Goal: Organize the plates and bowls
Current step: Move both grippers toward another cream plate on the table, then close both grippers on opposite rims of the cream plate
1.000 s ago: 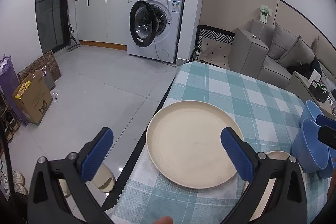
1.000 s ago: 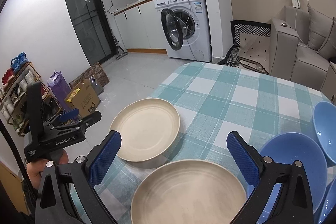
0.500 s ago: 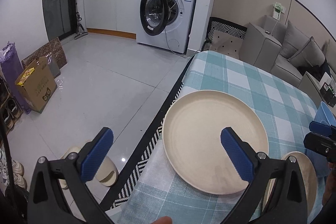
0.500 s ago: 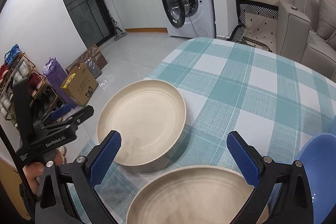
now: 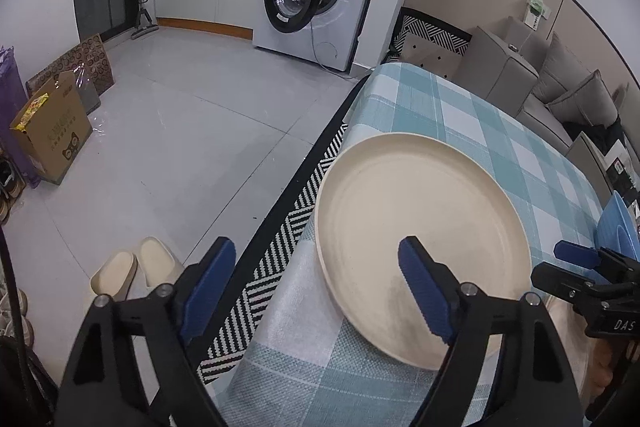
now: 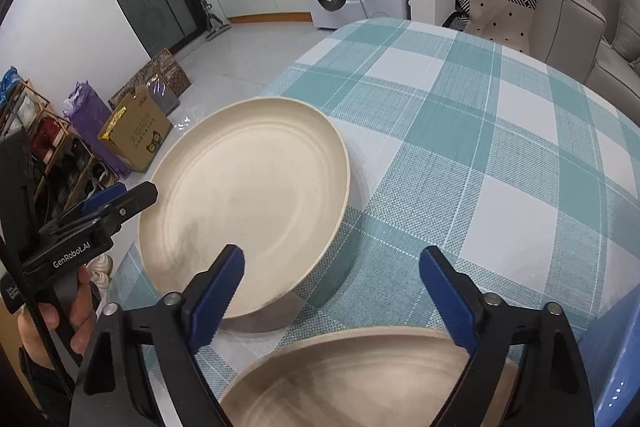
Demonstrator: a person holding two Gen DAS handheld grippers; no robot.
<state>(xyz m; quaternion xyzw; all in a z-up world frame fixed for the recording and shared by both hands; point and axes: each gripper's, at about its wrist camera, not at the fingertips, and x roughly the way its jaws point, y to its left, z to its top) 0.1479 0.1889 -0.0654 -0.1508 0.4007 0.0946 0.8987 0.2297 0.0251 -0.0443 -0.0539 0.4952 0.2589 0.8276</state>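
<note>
- Cream-coloured and matte, the far plate (image 6: 248,203) is a wide round dish with a raised rim and faint concentric rings on its flat floor; it sits at the left edge of the table (image 6: 480,131), which wears a teal-and-white checked cloth
- In the left wrist view the same plate (image 5: 420,235) lies close to the table's edge, above the black-and-white zigzag rug (image 5: 288,227) on the floor
- A second cream plate, the near plate (image 6: 360,383), fills the bottom of the right wrist view, just beside the far plate but apart from it, with cloth showing between them
- A blue bowl (image 6: 624,367) shows as a sliver at the right edge, just beside the near plate; in the left wrist view a blue bowl (image 5: 618,227) stands behind the right gripper
- The left gripper (image 5: 316,291) tilts down over the far plate's near-left rim; its jaws are closing, one blue pad over the plate's floor and the other off the table's side, so the rim lies between them, not yet pinched
- The right gripper (image 6: 332,291) slopes down above the near plate; its jaws are closing, with that plate's far rim between the pads, untouched
- A hand (image 6: 60,323) grips the left gripper's handle
</note>
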